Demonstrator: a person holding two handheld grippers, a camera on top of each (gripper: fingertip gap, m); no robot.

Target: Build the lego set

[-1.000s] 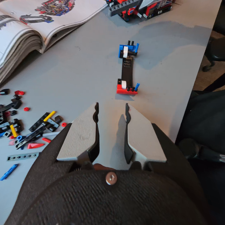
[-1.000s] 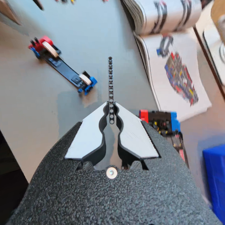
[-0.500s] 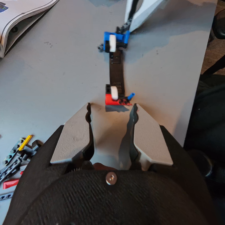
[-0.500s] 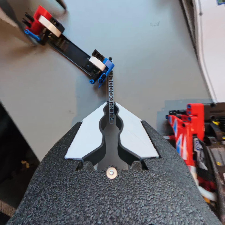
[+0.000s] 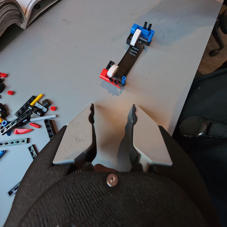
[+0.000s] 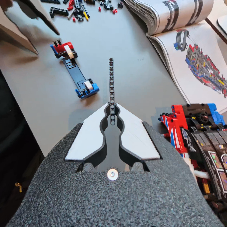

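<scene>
Right gripper (image 6: 112, 104) is clamping a black beam (image 6: 111, 86); left gripper (image 5: 113, 106) is hovering wide apart, empty, near the subassembly (image 5: 127, 57).

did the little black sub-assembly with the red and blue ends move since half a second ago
Yes. The sub-assembly has turned on the table; its blue end, earlier touching the held beam, now sits clear to its left.

The left claw (image 5: 113, 105) gapes empty above the table; the right claw (image 6: 112, 104) is clamped tight.
</scene>
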